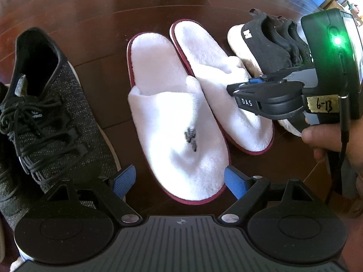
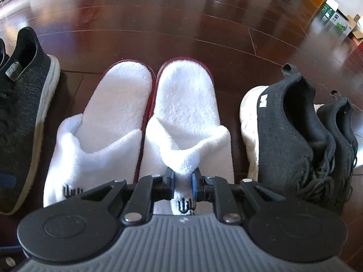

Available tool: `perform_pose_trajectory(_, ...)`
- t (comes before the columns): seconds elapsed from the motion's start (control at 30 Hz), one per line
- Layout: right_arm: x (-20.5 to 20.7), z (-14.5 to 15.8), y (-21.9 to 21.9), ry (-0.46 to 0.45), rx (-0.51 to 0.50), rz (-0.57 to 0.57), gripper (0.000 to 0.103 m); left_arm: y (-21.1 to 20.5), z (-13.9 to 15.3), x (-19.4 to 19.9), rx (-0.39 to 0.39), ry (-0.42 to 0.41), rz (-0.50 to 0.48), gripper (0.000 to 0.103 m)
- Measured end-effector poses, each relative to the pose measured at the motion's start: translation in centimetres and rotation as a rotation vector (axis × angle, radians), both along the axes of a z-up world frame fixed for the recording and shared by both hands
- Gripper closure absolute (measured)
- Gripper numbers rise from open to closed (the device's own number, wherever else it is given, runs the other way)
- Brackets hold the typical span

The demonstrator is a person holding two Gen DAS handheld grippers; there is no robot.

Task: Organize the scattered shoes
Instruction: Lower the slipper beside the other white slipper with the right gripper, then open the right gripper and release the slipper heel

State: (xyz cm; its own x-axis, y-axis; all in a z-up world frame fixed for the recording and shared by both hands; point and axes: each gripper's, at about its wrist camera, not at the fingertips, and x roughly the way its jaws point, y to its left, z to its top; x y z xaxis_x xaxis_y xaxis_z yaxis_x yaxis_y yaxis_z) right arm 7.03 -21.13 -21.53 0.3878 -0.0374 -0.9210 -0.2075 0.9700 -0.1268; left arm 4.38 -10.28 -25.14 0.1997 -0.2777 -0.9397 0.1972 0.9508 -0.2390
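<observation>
Two white fluffy slippers with maroon edging lie side by side on the dark wood floor. My right gripper [image 2: 183, 176] is shut on the upper edge of the right slipper [image 2: 188, 104], pinching its fabric; in the left wrist view that gripper [image 1: 245, 86] reaches in from the right onto the right slipper [image 1: 211, 68]. My left gripper [image 1: 179, 181] stands open above the toe of the left slipper [image 1: 172, 122], its blue pads on either side without touching. The left slipper [image 2: 106, 113] lies beside the held one.
A grey knit sneaker with black laces [image 1: 52, 113] lies left of the slippers, seen also as the grey sneaker [image 2: 25, 104]. A pair of black sneakers with white soles [image 2: 295, 140] stands to the right. A hand [image 1: 335, 140] holds the right gripper. Boxes [image 2: 338, 18] sit far back.
</observation>
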Motion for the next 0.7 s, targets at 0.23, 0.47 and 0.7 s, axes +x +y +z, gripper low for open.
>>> perform_pose_trajectory(0.23, -0.3, 0.0, -0.3, 0.007, -0.006, -0.025, 0.088, 0.2, 0.3, -0.1, -0.003, -0.01, 0.006, 0.014)
perform_pose_trajectory(0.47, -0.8, 0.4, -0.4, -0.004, 0.012, -0.079, 0.073, 0.3, 0.7, 0.0, -0.003, -0.022, 0.033, 0.013)
perform_pose_trajectory(0.7, -2.4, 3.8, -2.6, -0.051, 0.117, -0.215, 0.061, 0.6, 1.9, -0.7, -0.006, -0.045, 0.04, 0.012)
